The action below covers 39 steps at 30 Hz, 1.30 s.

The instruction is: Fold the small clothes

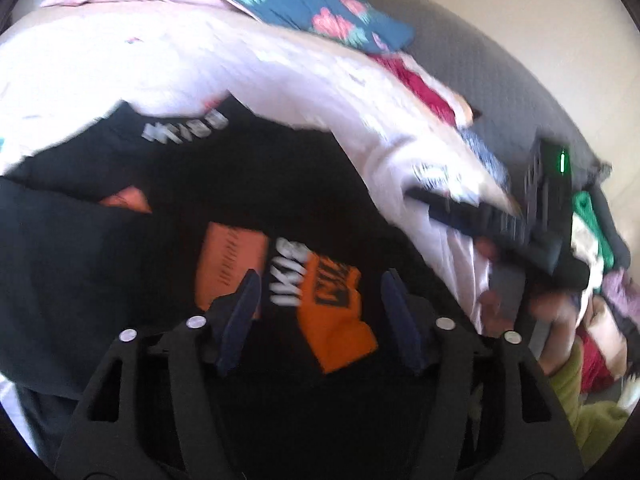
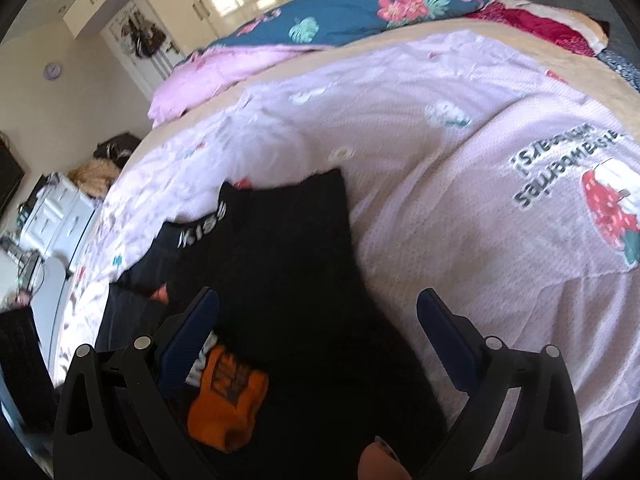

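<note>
A black garment (image 1: 224, 184) with orange patches and white lettering lies spread on the pink bedspread (image 1: 160, 60). My left gripper (image 1: 320, 292) is open just above the garment's orange print (image 1: 336, 312), holding nothing. In the left wrist view the right gripper's (image 1: 472, 216) dark body reaches in from the right over the bedspread edge. In the right wrist view the black garment (image 2: 288, 248) stretches ahead, with an orange patch (image 2: 228, 400) near the left finger. My right gripper (image 2: 318, 312) is open above the garment, holding nothing.
A teal floral quilt (image 2: 352, 8) and a red blanket (image 2: 536, 24) lie at the far side of the bed. A pile of mixed clothes (image 1: 592, 280) sits at the right. White drawers (image 2: 56, 212) and cupboards stand beyond the bed's left edge.
</note>
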Each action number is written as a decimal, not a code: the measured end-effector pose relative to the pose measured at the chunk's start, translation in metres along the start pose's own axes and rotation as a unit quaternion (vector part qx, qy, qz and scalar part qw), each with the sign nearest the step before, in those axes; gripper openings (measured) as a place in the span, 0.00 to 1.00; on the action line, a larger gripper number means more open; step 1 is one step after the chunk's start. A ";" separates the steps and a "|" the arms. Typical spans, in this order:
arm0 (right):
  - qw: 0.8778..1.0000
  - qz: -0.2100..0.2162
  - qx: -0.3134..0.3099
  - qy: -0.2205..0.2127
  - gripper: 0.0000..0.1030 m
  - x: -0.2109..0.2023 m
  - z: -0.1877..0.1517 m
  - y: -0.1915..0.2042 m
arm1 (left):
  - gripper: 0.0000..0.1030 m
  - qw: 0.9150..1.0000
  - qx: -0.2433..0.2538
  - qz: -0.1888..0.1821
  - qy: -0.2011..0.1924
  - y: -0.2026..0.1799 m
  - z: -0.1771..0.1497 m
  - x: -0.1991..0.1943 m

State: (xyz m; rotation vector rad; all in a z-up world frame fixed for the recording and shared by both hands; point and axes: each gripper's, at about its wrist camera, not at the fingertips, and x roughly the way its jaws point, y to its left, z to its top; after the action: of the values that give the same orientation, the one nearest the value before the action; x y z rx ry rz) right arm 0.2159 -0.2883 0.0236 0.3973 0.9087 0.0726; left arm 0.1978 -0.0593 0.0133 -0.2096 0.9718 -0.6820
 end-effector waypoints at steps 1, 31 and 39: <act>1.000 0.001 -0.006 0.011 0.96 0.003 -0.004 0.004 | 0.67 1.000 -0.005 0.022 -0.016 0.008 0.004 -0.009; 0.974 0.092 -0.189 -0.085 0.06 -0.041 0.003 0.119 | 0.83 0.948 -0.169 0.206 -0.175 0.136 0.023 -0.139; 0.967 0.047 -0.219 -0.118 0.06 -0.042 0.017 0.116 | 0.83 0.953 -0.153 0.213 -0.151 0.131 0.025 -0.120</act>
State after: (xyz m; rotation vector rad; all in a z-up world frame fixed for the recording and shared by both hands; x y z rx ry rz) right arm 0.2153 -0.1955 0.1067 0.0331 0.6146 0.3018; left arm 0.2305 0.1134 0.0501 -0.3522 0.7871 -0.0932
